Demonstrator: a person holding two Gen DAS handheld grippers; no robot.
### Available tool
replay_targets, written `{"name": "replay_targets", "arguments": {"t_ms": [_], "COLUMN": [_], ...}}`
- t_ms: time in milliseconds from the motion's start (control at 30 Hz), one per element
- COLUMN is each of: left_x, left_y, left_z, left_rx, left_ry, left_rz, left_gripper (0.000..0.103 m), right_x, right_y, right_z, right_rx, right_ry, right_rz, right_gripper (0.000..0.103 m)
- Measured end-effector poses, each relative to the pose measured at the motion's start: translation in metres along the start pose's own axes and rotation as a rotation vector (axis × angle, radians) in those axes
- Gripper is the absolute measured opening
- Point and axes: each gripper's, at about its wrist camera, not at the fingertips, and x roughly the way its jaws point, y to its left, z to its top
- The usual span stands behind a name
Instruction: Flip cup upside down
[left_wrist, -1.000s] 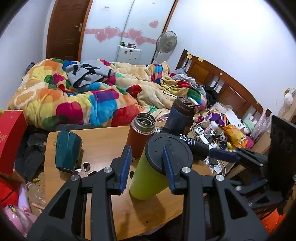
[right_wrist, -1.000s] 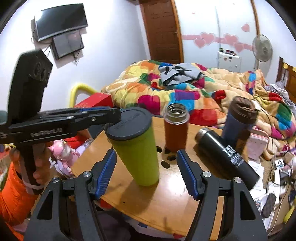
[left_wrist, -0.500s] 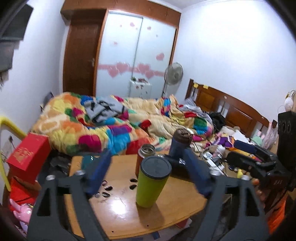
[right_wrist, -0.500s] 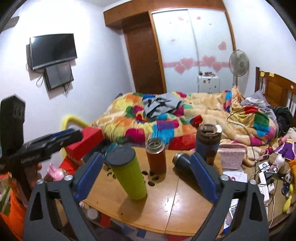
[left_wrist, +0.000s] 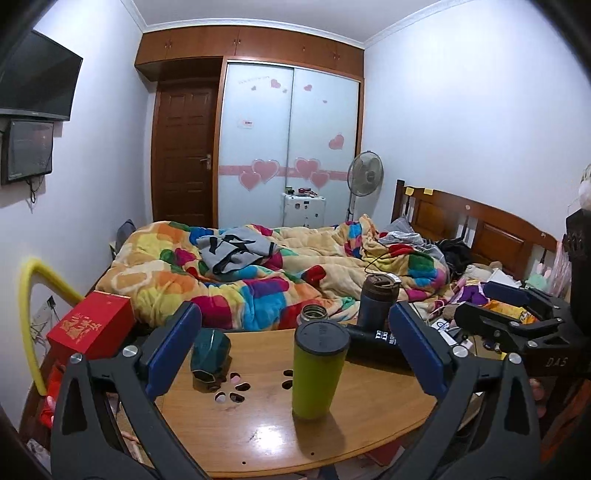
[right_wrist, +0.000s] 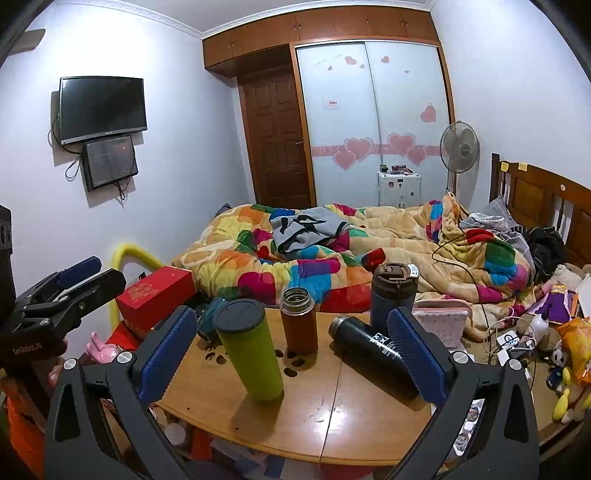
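Observation:
A lime-green tumbler (left_wrist: 318, 371) with a dark end on top stands upright on the round wooden table (left_wrist: 266, 435); it also shows in the right wrist view (right_wrist: 250, 350). A dark green cup (left_wrist: 209, 355) stands on the table's left, partly hidden in the right wrist view (right_wrist: 208, 317). My left gripper (left_wrist: 295, 350) is open and empty, back from the table. My right gripper (right_wrist: 291, 356) is open and empty, also back from the table. Each gripper shows in the other's view, the right one (left_wrist: 517, 317) and the left one (right_wrist: 66, 284).
A brown open flask (right_wrist: 298, 320), a dark blue bottle (right_wrist: 393, 291) and a black bottle lying on its side (right_wrist: 369, 349) share the table. A red box (left_wrist: 90, 325) sits left. A bed with a colourful blanket (left_wrist: 258, 273) lies behind. Clutter (right_wrist: 546, 332) fills the right.
Both grippers pulled up and back from the green tumbler and opened wider. The tumbler stays standing on the table.

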Motion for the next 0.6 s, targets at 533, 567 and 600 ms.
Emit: {"name": "replay_targets", "arguments": {"t_ms": [533,567,600], "left_x": [0.0049,0.0047,0.0037], "left_y": [0.0001,0.0002,0.0006], "left_z": [-0.0034,-0.0034,-0.0034], "left_rx": [0.002,0.003,0.003], "left_ry": [0.004,0.003,0.000], "left_rz": [-0.008,-0.008,-0.011], "left_gripper": [0.103,0.103,0.103], "right_x": [0.0028,0.0028,0.0028], "right_y": [-0.0031,-0.0030,-0.0030], "right_z": [-0.0054,-0.0051,-0.0050], "right_rx": [0.006,0.006,0.005], "right_ry": [0.008,0.007,0.007], "right_rz": [-0.010,-0.010,-0.010], "right_gripper": [0.103,0.103,0.103]}}
